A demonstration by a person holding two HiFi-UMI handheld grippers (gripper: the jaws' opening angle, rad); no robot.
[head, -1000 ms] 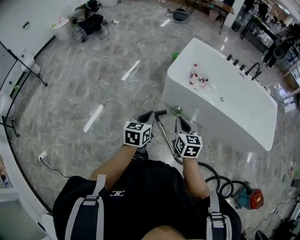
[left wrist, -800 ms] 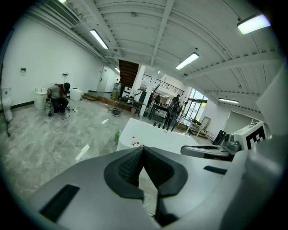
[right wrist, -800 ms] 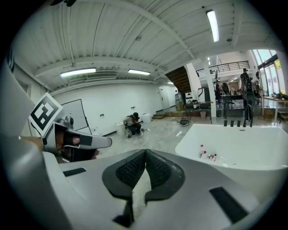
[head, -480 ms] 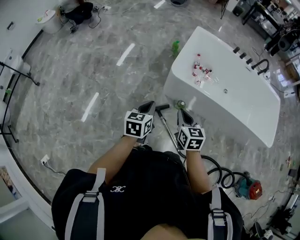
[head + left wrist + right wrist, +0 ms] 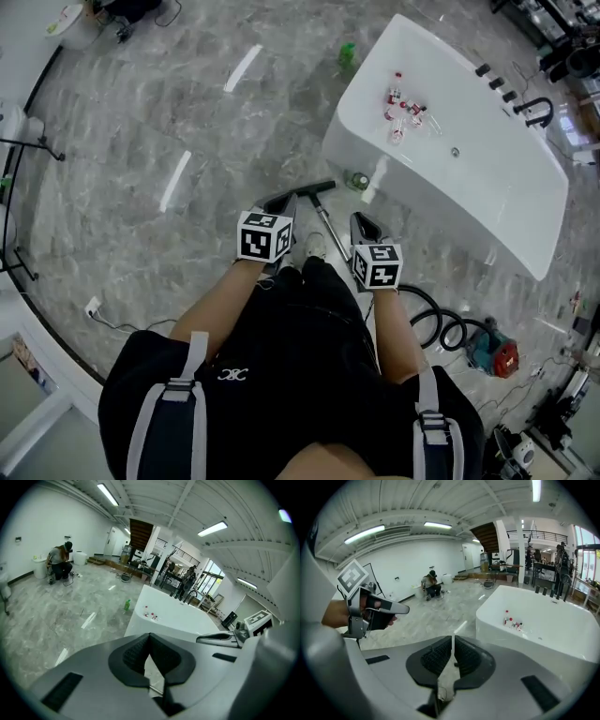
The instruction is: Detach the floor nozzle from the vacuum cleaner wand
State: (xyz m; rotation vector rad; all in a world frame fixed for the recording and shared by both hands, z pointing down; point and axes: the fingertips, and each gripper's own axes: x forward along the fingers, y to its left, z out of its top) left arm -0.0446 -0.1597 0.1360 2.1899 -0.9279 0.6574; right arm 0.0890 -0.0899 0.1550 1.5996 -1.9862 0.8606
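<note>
Head view: I'm looking steeply down from above, whole bathtub (image 5: 487,202) in frame, well ahead. Left gripper view: low, tilted down, faces tub's near wall, tub close. Right gripper view: same heading, tub looms bigger. All 3 share tub + floor (image 5: 187,112) in front of it. Left cam also catches right gripper (image 5: 206,638); right cam catches left gripper (image 5: 396,606).

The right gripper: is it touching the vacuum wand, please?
Apart. The head view shows bare floor between the right gripper and the wand.

Open industrial hall, marble floor (image 5: 141,112), freestanding bathtub (image 5: 487,206), ceiling strip lights (image 5: 212,528)
</note>
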